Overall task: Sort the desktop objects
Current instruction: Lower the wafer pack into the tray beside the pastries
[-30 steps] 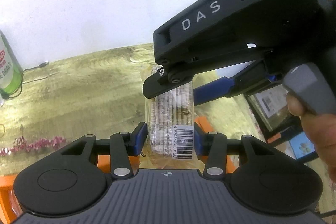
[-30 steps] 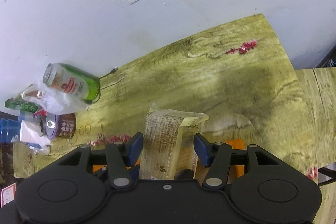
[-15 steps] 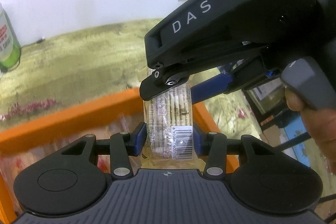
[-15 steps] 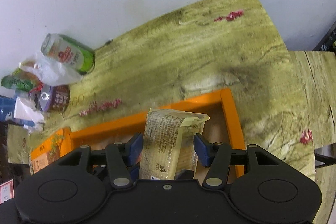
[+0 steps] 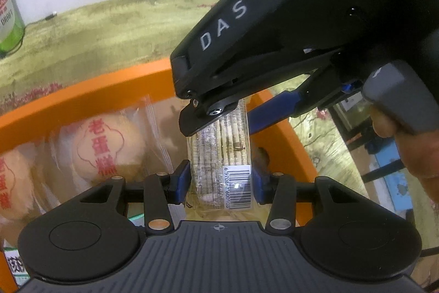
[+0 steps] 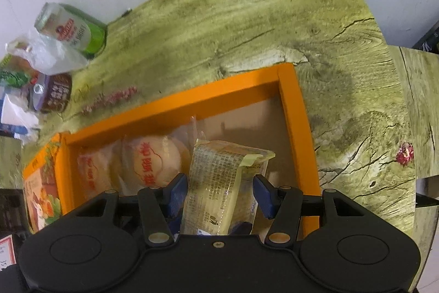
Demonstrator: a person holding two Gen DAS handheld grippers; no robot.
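Both grippers hold one clear-wrapped biscuit packet (image 5: 222, 155) with a barcode, above an orange box (image 5: 90, 89). My left gripper (image 5: 221, 180) is shut on the packet's barcode end. My right gripper (image 6: 221, 191) is shut on the same packet (image 6: 222, 183), whose yellowish end stands up between the blue pads. In the left wrist view the right gripper's black body (image 5: 274, 26) crosses above the packet. Wrapped round cakes with red lettering (image 5: 107, 147) lie in the box, also in the right wrist view (image 6: 156, 158).
The green wood-pattern table (image 6: 247, 24) carries a green and white can (image 6: 71, 29), a plastic bag (image 6: 46, 54) and a brown tin (image 6: 55, 92) at far left. The orange box rim (image 6: 296, 122) surrounds the packet. A white wall stands behind.
Both grippers with the packet have moved down and nearer over the orange box; the box and its wrapped cakes now fill the lower view.
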